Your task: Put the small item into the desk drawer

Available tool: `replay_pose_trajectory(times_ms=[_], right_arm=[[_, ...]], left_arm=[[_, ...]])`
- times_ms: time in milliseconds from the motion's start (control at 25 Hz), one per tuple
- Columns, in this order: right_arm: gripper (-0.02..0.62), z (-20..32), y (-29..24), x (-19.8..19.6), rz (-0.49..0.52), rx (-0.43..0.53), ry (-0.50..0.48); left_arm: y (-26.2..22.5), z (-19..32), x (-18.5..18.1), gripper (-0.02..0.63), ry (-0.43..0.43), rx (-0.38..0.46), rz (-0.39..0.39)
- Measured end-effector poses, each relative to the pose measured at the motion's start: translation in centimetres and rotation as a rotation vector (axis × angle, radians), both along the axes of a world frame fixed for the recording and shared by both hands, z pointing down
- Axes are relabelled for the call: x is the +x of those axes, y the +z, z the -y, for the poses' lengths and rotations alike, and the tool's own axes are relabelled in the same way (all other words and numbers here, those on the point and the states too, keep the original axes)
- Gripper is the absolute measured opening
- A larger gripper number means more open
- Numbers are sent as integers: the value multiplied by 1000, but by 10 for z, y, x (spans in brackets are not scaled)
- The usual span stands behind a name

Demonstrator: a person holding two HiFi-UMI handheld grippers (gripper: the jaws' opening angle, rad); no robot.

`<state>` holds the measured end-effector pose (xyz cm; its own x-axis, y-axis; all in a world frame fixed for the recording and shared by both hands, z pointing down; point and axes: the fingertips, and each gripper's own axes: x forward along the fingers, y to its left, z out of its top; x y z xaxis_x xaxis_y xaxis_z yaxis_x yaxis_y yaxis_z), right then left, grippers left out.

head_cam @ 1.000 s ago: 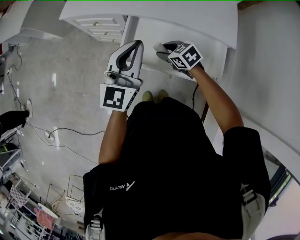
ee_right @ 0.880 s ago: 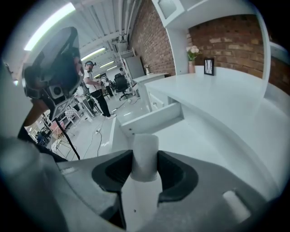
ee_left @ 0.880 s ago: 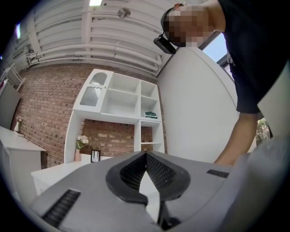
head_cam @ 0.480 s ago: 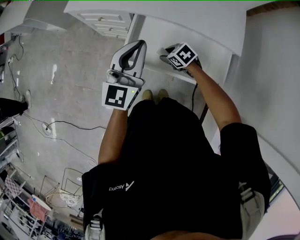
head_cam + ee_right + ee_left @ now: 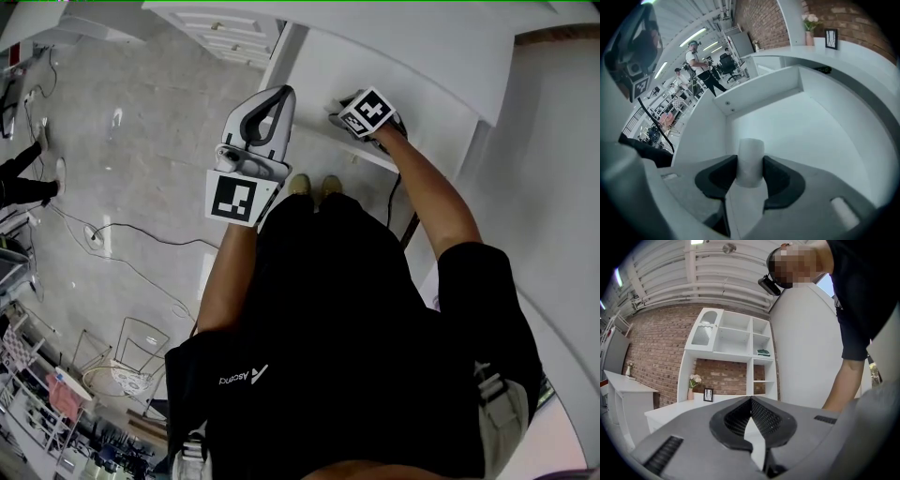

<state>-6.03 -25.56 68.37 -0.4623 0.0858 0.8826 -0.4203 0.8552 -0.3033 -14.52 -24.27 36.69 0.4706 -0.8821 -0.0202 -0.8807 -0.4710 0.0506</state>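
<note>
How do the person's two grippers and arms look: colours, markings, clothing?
Both the left gripper and the right gripper have pale grey bodies with black ribbed pads. Each carries a white cube with black square markers. A thin black cable runs beside the right forearm. The person wears a black short-sleeved shirt.

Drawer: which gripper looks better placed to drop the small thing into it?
The right gripper: it holds the small white cylinder between its jaws, over the open drawer. The left gripper is shut, empty, and points away toward wall shelves.
</note>
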Motion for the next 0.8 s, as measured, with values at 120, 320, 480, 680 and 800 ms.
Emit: replay_pose_trajectory(times_ms=[120, 320, 480, 680, 800], right_arm=[[172, -2, 9, 0, -25, -8, -13], [173, -4, 19, 0, -60, -15, -20], [176, -5, 25, 2, -77, -34, -11], [186, -4, 24, 0, -72, -43, -3], [198, -2, 23, 1, -61, -42, -3]], left_arm=[[2, -1, -4, -2, -13, -8, 1], [6, -3, -7, -2, -24, -17, 7], [10, -5, -9, -2, -29, -30, 11], [13, -4, -10, -2, -29, -36, 13], [15, -3, -6, -2, -25, -36, 10]])
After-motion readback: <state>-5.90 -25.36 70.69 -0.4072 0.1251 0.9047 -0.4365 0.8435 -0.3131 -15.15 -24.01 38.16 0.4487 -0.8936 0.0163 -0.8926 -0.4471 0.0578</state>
